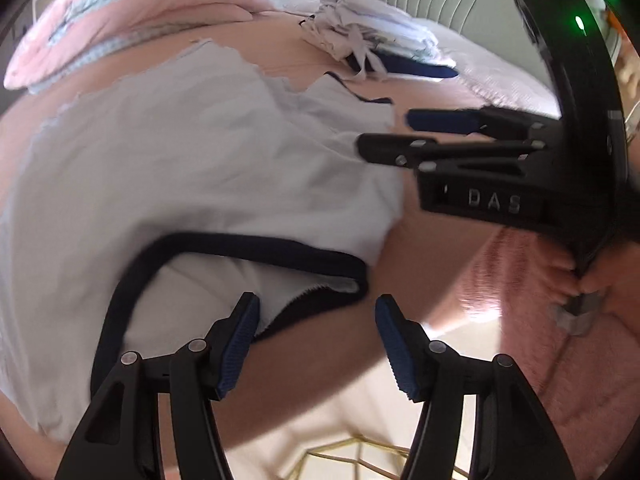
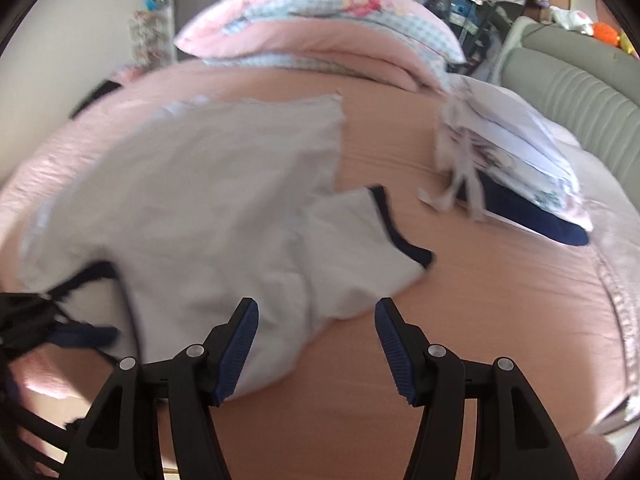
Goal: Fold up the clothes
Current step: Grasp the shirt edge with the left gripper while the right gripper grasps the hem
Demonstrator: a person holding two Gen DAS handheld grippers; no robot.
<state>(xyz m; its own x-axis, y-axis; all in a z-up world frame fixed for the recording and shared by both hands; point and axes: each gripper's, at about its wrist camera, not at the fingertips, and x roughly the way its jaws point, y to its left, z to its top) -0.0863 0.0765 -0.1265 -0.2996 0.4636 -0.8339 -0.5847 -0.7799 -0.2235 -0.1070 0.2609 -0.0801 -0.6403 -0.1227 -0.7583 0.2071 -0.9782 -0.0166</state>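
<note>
Both the left hand-held gripper (image 1: pixel 316 344) and the right hand-held gripper (image 2: pixel 316 346) stand wide with nothing between their pads, over the near edge of a white navy-trimmed shirt (image 2: pixel 224 208) lying rumpled on the bed (image 2: pixel 480 300) just ahead.

White shirt (image 2: pixel 224 208) motion-blurred; its left edge cut off.

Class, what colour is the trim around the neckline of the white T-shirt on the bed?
Dark navy trim edges the white T-shirt; clearest in the left wrist view.

A home bedroom; pink-sheeted bed (image 2: pixel 460 300), pillow (image 2: pixel 320 32), plush toys (image 2: pixel 572 20).
</note>
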